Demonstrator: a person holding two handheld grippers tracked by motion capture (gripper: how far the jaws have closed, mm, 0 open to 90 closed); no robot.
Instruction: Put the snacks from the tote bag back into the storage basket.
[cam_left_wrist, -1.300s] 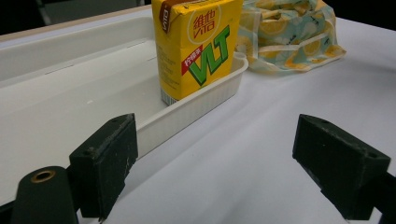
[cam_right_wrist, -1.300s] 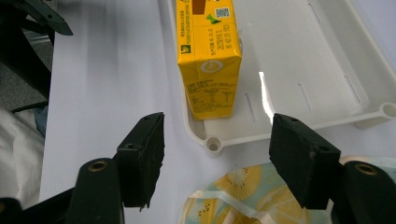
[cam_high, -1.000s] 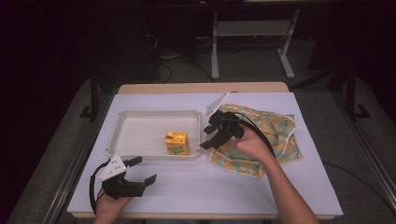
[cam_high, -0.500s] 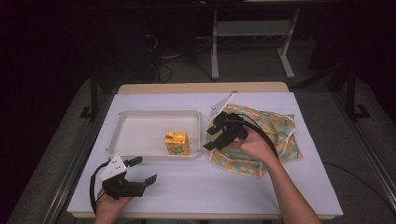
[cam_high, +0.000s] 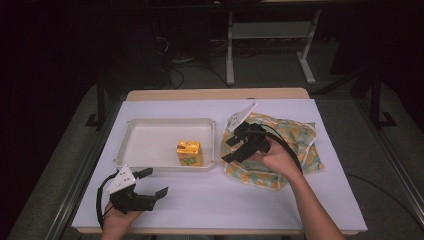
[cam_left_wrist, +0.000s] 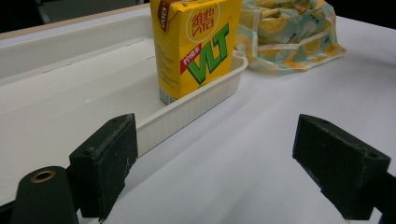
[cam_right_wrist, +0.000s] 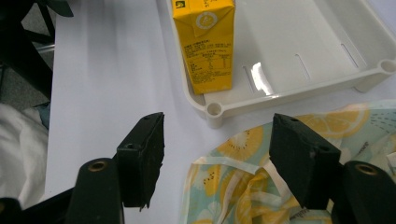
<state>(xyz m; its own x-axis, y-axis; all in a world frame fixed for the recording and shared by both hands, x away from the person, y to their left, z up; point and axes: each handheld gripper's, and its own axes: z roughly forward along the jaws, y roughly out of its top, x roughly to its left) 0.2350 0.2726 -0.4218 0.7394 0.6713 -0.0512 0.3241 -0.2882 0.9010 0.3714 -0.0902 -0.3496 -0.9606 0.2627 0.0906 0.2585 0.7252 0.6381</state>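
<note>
Vs. the earlier frames, almost nothing is changing: the right gripper (cam_high: 231, 149) is staying over the near-left part of the lemon-print cloth bag (cam_high: 292, 137), jaws at the same partway gap, and the left gripper (cam_high: 152, 183) is keeping its spot near the table's near-left corner. The juice carton (cam_high: 190, 152) and the tray (cam_high: 150, 165) are sitting exactly as before.

Right gripper: jaws are standing apart w/ nothing clamped btwn them; in the right gripper view the bag's (cam_right_wrist: 243, 186) folded fabric is lying just under and btwn the jaws, and whether the pads are touching it can't be told. Left gripper: jaws are spread wide, empty, hovering low over the bare white table (cam_high: 320, 200) cover, well short of the tray's near rim.

The carton is standing upright inside the tray, in its near-right corner, close to the rim. The bag is lying just right of the tray, at the table's right-middle; its edge is reaching the tray's corner. Btwn the right gripper and the carton, the tray's rim is standing in the way.

Count: 1 carton, 1 tray, 1 bag, 2 grippers.
</note>
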